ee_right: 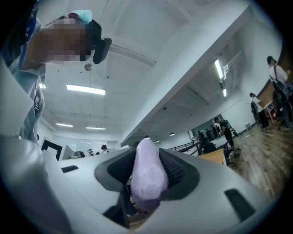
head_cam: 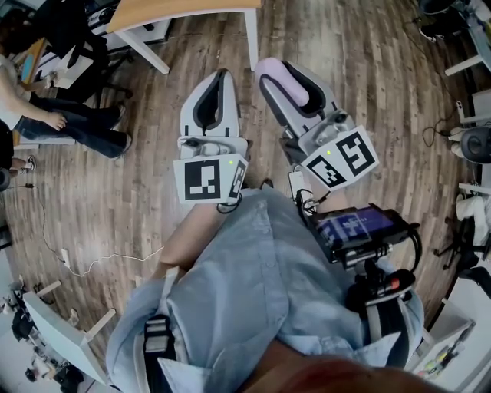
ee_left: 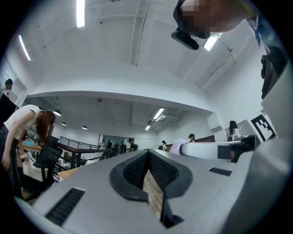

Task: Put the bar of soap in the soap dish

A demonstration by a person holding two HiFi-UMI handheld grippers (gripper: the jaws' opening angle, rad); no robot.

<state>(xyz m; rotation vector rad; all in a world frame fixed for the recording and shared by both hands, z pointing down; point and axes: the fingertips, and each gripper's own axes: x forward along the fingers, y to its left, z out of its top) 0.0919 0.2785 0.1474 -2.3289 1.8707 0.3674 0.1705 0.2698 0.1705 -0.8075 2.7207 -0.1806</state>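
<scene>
A lavender bar of soap [head_cam: 294, 83] sits between the jaws of my right gripper [head_cam: 278, 77], which is shut on it. In the right gripper view the soap [ee_right: 147, 176] fills the gap between the dark ribbed pads [ee_right: 176, 167], and the gripper [ee_right: 146, 153] points slightly upward. My left gripper [head_cam: 222, 77] is held beside it to the left, its tips together with nothing between them. In the left gripper view its pads [ee_left: 135, 171] meet at the tip of the gripper [ee_left: 149, 153]. Both grippers hang over the wooden floor. No soap dish is in view.
A wooden-topped table with white legs [head_cam: 184, 11] stands ahead of the grippers. A seated person's legs [head_cam: 84, 127] are at the left. A white cable [head_cam: 100, 261] trails on the floor. Chairs and equipment [head_cam: 472, 146] crowd the right edge.
</scene>
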